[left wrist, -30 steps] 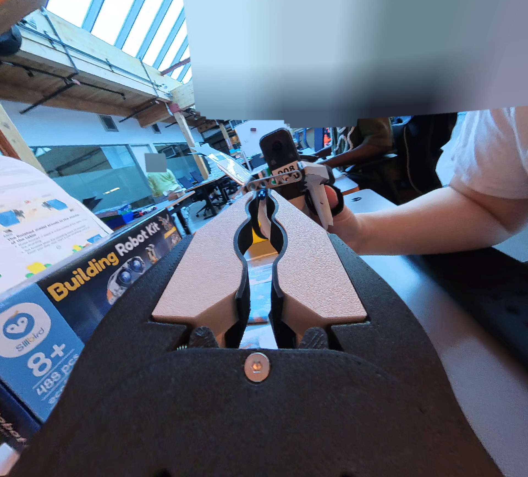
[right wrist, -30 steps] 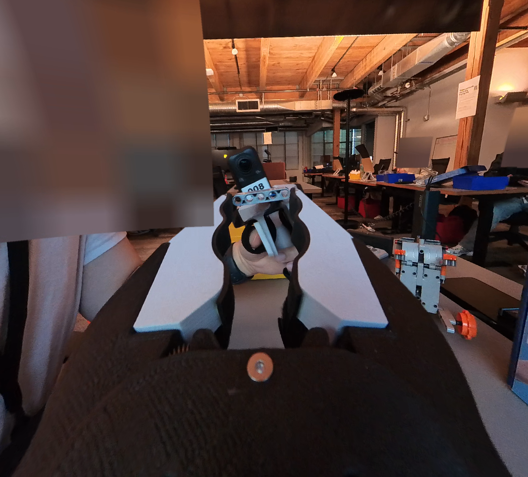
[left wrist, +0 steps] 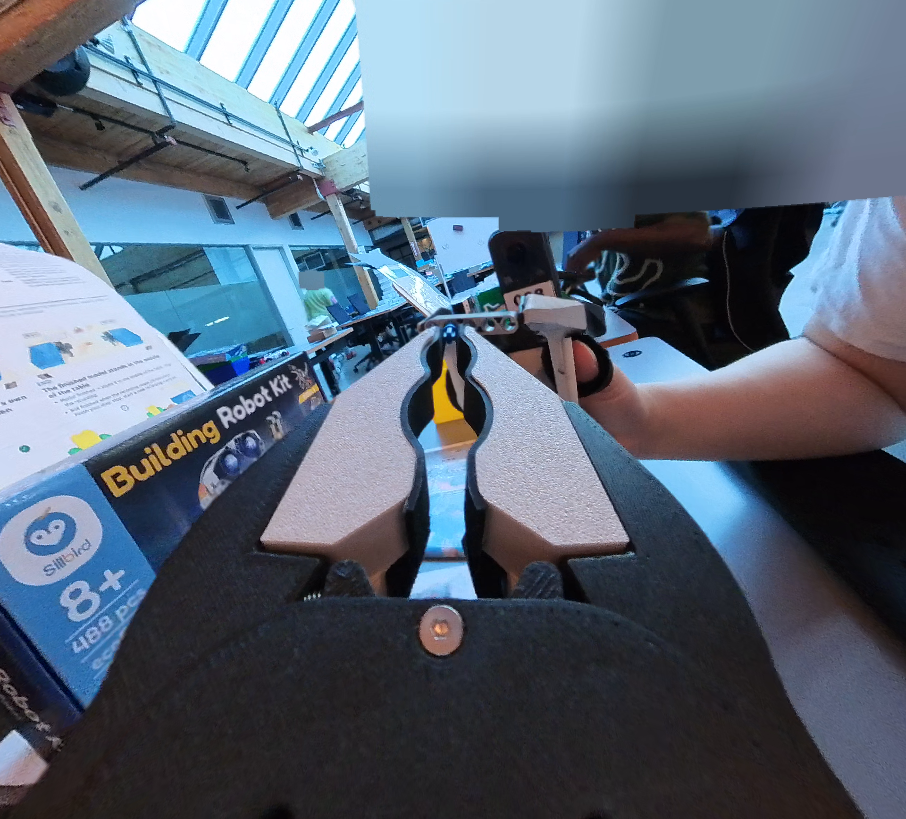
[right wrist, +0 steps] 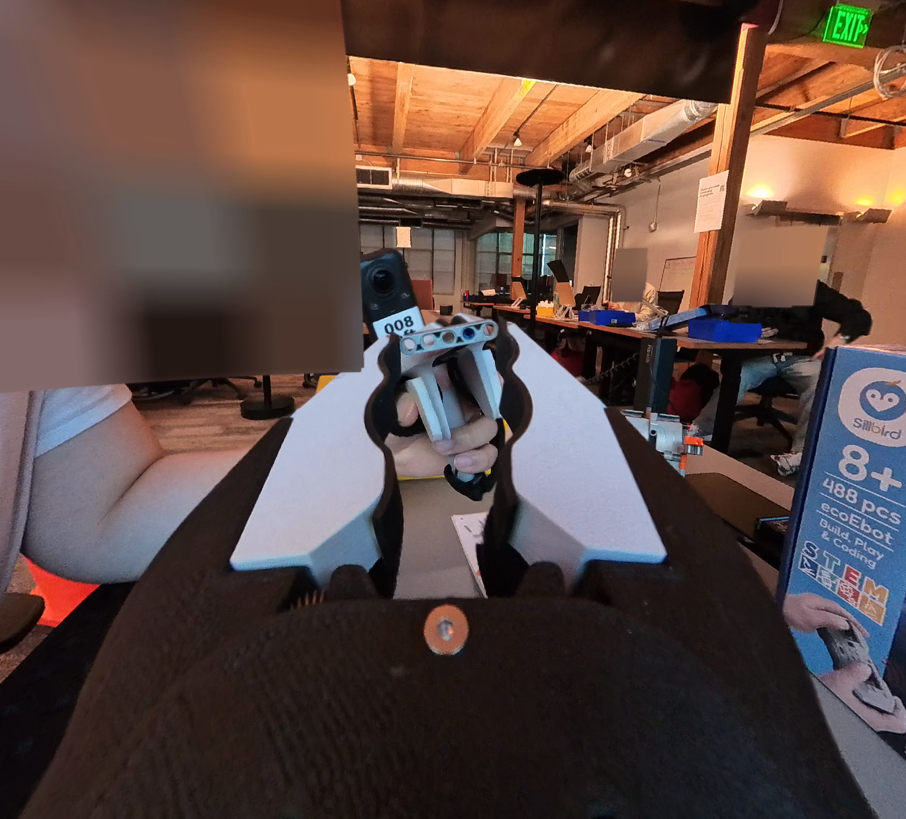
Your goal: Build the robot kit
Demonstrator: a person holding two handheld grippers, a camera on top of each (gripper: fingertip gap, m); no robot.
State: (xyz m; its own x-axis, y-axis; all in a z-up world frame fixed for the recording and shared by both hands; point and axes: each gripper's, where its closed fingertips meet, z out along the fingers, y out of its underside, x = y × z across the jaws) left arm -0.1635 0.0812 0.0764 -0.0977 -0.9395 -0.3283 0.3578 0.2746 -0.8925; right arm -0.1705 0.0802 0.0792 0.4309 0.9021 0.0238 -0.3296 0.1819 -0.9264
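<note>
A short grey beam [left wrist: 483, 322] with a row of holes and a blue pin [left wrist: 449, 332] is held in the air between my two grippers, which face each other. My left gripper [left wrist: 448, 335] is shut, its tips pinching the beam at the blue pin. In the right wrist view the beam [right wrist: 448, 337] lies crosswise between the tips of my right gripper [right wrist: 447, 340], which closes on its two ends. The right gripper's white finger [left wrist: 556, 312] and the hand holding it show to the right in the left wrist view. The left gripper's white fingers [right wrist: 434, 403] show behind the beam.
A blue and black building-kit box [left wrist: 147, 476] stands at the left, with an instruction sheet [left wrist: 63, 354] behind it; the box also shows in the right wrist view [right wrist: 858, 525]. A partly built grey and orange model [right wrist: 671, 437] sits on the grey table [left wrist: 809, 648]. A person's forearm [left wrist: 735, 403] crosses above the table.
The beam stays held by both grippers. The right gripper has shifted right in the left wrist view. The right wrist view has swung, bringing the kit box in at the right.
</note>
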